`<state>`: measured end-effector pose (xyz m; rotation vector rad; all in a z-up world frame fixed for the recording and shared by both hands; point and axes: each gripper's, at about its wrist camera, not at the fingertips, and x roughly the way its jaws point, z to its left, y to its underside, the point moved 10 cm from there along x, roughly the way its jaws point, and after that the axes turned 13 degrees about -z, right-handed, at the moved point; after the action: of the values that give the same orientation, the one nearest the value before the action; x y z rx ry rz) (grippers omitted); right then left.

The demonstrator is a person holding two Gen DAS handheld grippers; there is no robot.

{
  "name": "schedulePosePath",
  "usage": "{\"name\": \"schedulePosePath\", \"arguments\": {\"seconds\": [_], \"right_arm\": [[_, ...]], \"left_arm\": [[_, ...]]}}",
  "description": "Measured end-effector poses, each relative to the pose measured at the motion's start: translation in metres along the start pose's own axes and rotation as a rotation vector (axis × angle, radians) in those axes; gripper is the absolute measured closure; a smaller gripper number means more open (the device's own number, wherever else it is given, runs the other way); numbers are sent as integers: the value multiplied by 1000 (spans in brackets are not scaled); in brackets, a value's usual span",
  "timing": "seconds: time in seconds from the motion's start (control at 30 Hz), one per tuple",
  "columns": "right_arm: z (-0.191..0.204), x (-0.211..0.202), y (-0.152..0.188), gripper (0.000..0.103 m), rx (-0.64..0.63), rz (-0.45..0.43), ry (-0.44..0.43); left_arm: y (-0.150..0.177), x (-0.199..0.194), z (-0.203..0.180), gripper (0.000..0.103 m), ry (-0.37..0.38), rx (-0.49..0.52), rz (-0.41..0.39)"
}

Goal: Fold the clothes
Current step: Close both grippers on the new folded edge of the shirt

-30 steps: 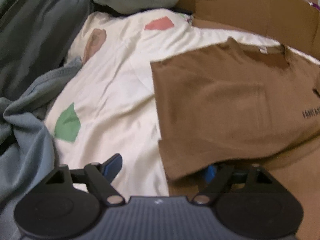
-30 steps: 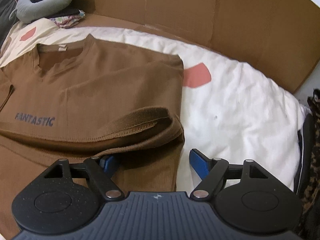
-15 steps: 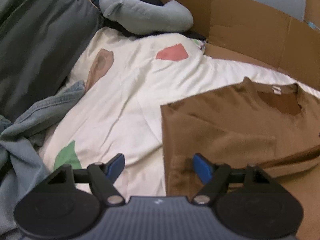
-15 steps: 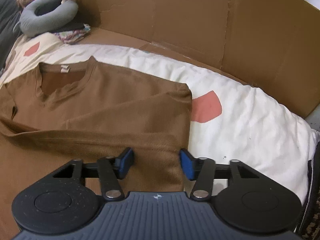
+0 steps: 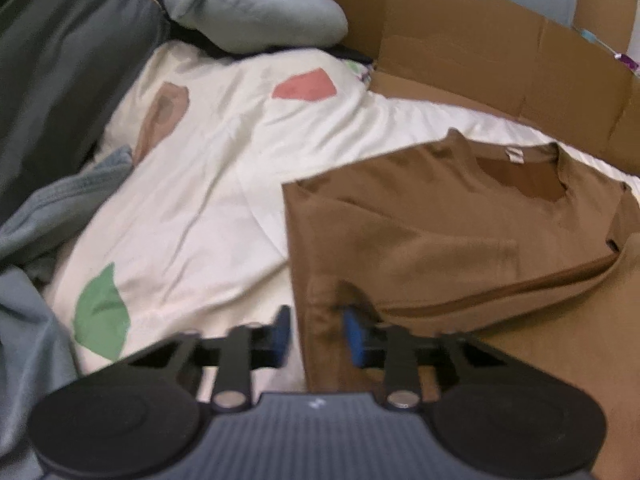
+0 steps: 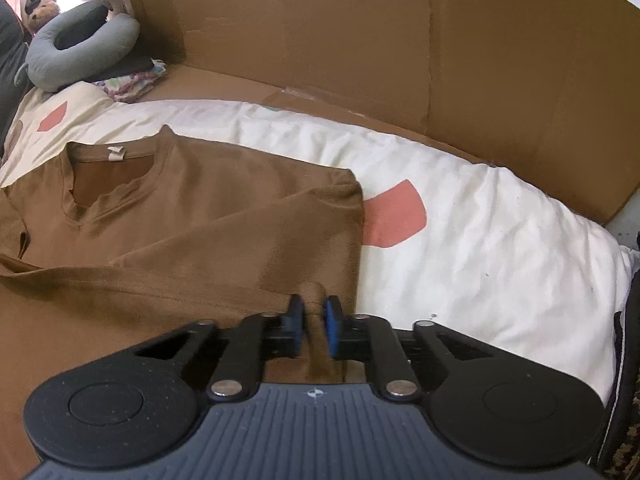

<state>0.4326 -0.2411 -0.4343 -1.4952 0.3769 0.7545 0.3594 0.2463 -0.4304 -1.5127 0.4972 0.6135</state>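
A brown T-shirt (image 5: 440,232) lies on a white bedsheet (image 5: 208,184), collar away from me, its lower part folded up over its front. My left gripper (image 5: 316,330) straddles the shirt's left edge, jaws narrowed around the cloth with a gap still showing. In the right wrist view the same shirt (image 6: 180,216) lies left of centre. My right gripper (image 6: 314,318) is shut on a pinch of the shirt's right edge.
Cardboard walls (image 6: 400,48) ring the far side of the bed. A grey neck pillow (image 6: 80,52) and a soft toy (image 6: 40,8) sit at the far left. Grey-blue clothes (image 5: 36,240) and a dark blanket (image 5: 60,60) pile up left of the sheet (image 6: 480,220).
Both grippers have closed in on the shirt's side edges. The right one went from open to pinching the cloth; the left one narrowed. The upper layer now lies further over the shirt's front.
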Motion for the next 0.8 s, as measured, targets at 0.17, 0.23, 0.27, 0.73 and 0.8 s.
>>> {"name": "schedulePosePath", "arguments": {"seconds": [0.17,0.23,0.27,0.73,0.8], "right_arm": [[-10,-3,-1,87,25,-5,30],[-12,-4,0,63,25,-6,34],[-12,-4,2,63,23,-3,30],[-4,-11,3,100,-20,-33,0],[-4,-15,1,101,-27,-45,9]], "left_arm": [[-5,-2,-2,95,7,-10,-21],[-6,-2,1,96,-4,-22,-27],[-5,-1,3,96,-14,-25,-23],[0,0,-1,96,-28,-21,-16],[-3,-5,0,97,-31,-22,-31]]}}
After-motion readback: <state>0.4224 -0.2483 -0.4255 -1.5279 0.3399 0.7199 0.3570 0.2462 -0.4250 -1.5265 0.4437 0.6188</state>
